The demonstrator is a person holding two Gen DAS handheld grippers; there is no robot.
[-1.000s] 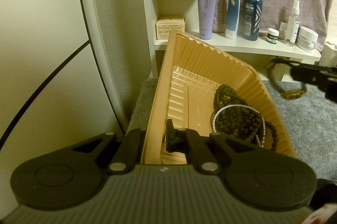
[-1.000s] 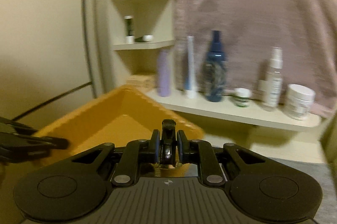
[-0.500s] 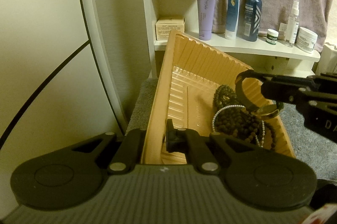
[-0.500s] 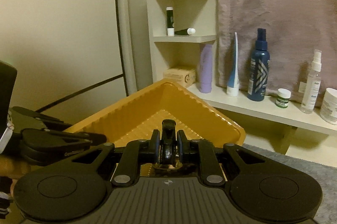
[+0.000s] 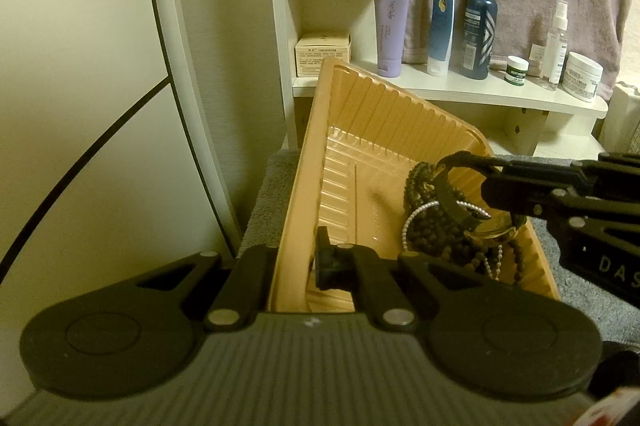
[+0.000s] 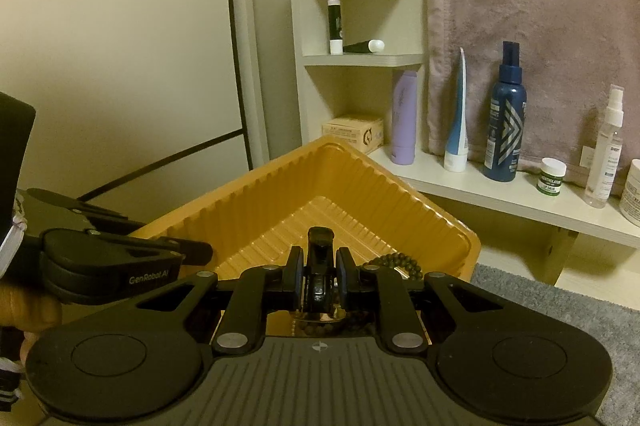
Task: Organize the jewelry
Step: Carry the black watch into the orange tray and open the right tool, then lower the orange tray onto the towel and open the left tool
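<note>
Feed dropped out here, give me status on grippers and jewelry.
Left gripper shut on tray wall. Right gripper shut on watch, over beads in tray. Nothing in the way.

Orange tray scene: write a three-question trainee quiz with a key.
1. True or false: the left gripper is clamped on the orange tray wall.
2. What does the right gripper hold? A) watch B) purple tube C) white jar
3. Fill in: the dark bead strands lie ___ the tray.

Key: 1 true. 2 A, the watch, over the beads. 3 inside.
</note>
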